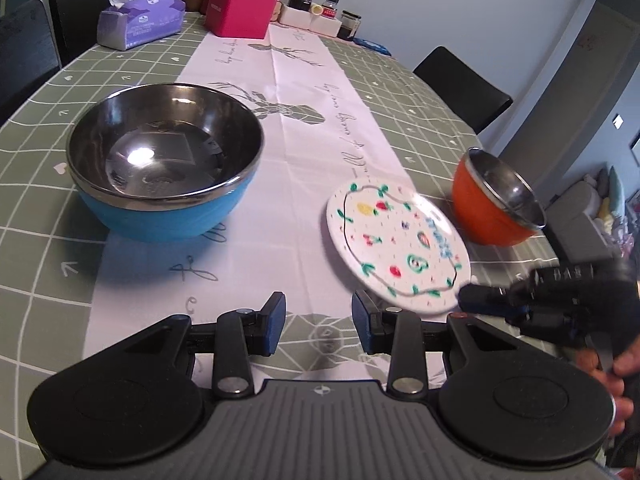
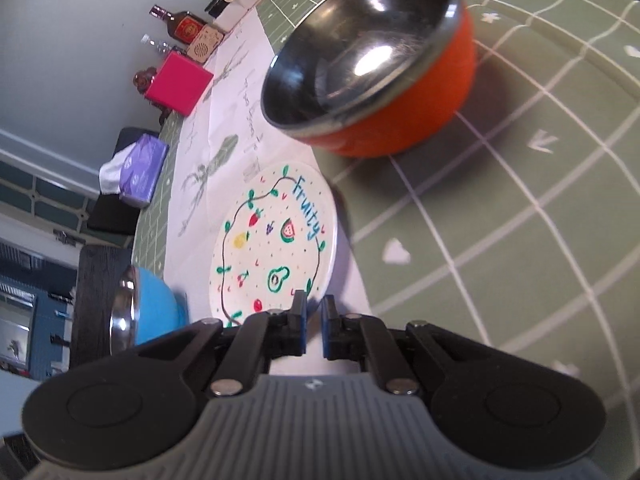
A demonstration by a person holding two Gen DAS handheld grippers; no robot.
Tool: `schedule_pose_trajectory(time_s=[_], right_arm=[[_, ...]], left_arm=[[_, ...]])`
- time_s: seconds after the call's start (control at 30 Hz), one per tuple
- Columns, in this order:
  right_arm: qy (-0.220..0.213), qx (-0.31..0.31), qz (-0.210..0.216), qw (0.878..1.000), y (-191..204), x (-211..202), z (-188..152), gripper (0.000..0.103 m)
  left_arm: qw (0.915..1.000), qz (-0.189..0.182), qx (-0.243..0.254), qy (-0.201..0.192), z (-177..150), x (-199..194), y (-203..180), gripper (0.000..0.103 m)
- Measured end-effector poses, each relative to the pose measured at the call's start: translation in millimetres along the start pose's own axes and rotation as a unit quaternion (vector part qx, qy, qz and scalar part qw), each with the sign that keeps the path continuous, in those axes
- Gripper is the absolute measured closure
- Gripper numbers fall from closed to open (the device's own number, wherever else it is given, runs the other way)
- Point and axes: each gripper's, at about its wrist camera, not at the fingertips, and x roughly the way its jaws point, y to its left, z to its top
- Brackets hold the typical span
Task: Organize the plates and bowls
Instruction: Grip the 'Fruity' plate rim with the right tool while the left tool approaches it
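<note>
As seen from the left wrist: green checked tablecloth (image 1: 40, 200) with a white printed runner (image 1: 296, 120) down the middle. Grey wall (image 1: 440, 0) behind; dark chair (image 1: 464, 84) at upper right. Tissue box (image 1: 136, 24), pink box (image 1: 240, 10) and jars (image 1: 320, 12) along the far end. Blue bowl (image 1: 168, 220) left of centre, orange bowl (image 1: 480, 216) at right. Left gripper (image 1: 319, 320) with jaws spread, nothing between them. Fruit-painted plate (image 1: 396, 240) tilted above the runner, pinched at its near edge by the right gripper (image 1: 464, 294).

From the right wrist: right gripper (image 2: 314, 312) nearly pressed together on the plate (image 2: 272, 240) rim at bottom centre. Orange bowl (image 2: 420, 112) above on the green cloth (image 2: 520, 240); blue bowl (image 2: 160, 308) at lower left.
</note>
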Motion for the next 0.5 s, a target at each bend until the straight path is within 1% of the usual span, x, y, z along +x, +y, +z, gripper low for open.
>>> schedule_pose_trajectory(time_s=[0.13,0.2,0.23,0.3,0.33,0.37,0.4,0.43,0.5], right_arm=[[0.011,-0.025,-0.025,0.999,-6.2,-21.8,-13.5,0.103],[-0.002,-0.043,-0.031,0.999,-10.0,-31.3,-17.2,0.103],[-0.009,-0.049,-0.033,0.998,-9.7,-33.2,-16.3,0.101],[-0.024,-0.057,-0.028,0.998,-5.6,-32.1,-9.0,0.100],[-0.034,-0.061,-0.028,0.997,-3.6,-31.0,-5.2,0.096],[-0.045,-0.065,-0.029,0.996,-1.7,-29.8,-1.5,0.088],[-0.053,-0.066,-0.026,0.996,-0.6,-27.6,2.3,0.083],[-0.062,-0.064,-0.022,0.996,-0.4,-25.3,6.0,0.074],[-0.069,-0.059,-0.014,0.996,-2.3,-20.5,12.8,0.072]], left_arm=[[0.9999,-0.012,-0.006,-0.001,1.1,6.2,-2.9,0.062],[0.9998,-0.012,-0.014,-0.003,3.8,10.4,-3.5,0.062],[0.9998,-0.009,-0.018,-0.004,5.9,13.1,-4.0,0.062],[0.9996,-0.003,-0.025,-0.008,10.6,19.0,-5.1,0.067],[0.9995,-0.001,-0.030,-0.009,12.8,22.6,-5.0,0.069],[0.9994,0.002,-0.034,-0.008,14.9,26.3,-4.4,0.070],[0.9993,0.006,-0.036,-0.007,16.3,30.1,-3.8,0.075],[0.9992,0.010,-0.038,-0.007,17.4,33.5,-2.4,0.078],[0.9985,0.016,-0.051,-0.008,20.1,40.0,1.3,0.082]])
